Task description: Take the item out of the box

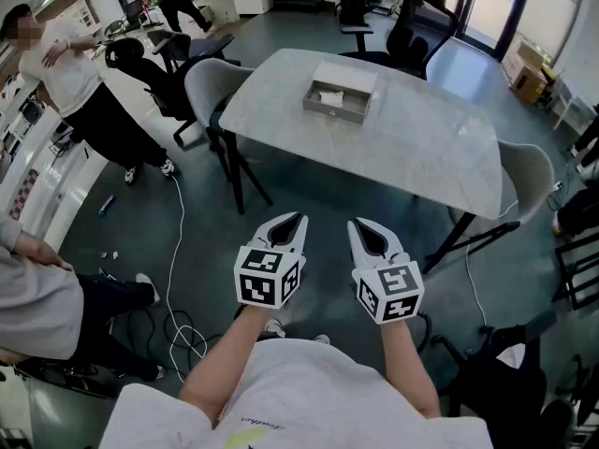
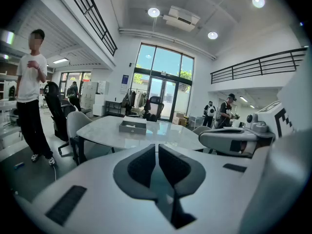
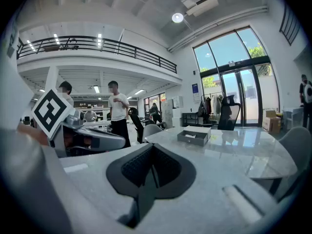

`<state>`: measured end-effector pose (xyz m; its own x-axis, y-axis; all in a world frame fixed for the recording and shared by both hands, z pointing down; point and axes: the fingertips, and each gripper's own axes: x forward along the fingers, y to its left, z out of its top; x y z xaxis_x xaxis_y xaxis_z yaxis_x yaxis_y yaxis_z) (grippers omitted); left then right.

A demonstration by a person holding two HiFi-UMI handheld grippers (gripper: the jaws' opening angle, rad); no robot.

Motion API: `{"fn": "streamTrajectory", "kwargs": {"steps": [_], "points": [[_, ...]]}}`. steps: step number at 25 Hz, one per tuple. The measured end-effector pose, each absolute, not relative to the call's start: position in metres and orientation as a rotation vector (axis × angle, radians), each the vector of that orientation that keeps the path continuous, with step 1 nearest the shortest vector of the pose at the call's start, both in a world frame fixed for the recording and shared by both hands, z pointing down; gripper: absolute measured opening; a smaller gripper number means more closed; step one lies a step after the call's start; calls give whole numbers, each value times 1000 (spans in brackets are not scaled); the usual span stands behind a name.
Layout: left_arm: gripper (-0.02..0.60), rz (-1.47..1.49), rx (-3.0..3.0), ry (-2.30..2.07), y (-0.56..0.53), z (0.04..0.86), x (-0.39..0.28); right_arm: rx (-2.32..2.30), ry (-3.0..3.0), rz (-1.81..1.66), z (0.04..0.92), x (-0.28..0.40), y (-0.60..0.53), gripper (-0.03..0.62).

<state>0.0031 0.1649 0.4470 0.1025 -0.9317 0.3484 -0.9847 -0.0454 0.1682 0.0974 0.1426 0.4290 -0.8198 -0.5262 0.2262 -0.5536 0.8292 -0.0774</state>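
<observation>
A shallow grey box [image 1: 340,93] lies on the pale table [image 1: 412,148], with a white item [image 1: 330,94] inside it. The box also shows far off as a small grey box [image 2: 132,126] in the left gripper view and as a box [image 3: 195,135] in the right gripper view. My left gripper [image 1: 298,219] and right gripper [image 1: 355,223] are held side by side over the floor, well short of the table's near edge. Both are shut with nothing between the jaws. The left gripper [image 2: 156,146] and right gripper [image 3: 152,148] show their pads pressed together.
Grey chairs stand at the table's left [image 1: 201,87] and right [image 1: 533,181]. Black office chairs [image 1: 412,26] sit behind it. A person in a white shirt [image 1: 80,82] stands at the far left, another sits at the near left [image 1: 37,297]. Cables [image 1: 178,316] lie on the floor.
</observation>
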Motion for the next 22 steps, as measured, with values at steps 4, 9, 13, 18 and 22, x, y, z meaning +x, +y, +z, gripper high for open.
{"fn": "streamTrajectory", "kwargs": {"steps": [4,9,13,18,22], "points": [[25,222,2029,-1869,159,448,14,870,-2822,249,430,111,136,3],[25,228,2029,-1866,153,448,23,877,-2823,262,431,123,130,3],[25,234,2030,-1856,145,451,27,875,-2818,276,436,125,122,4],[25,229,2013,-1860,137,455,19,860,-2808,287,440,117,112,3],[25,215,1995,-1859,123,460,4,851,-2798,290,445,105,98,3]]}}
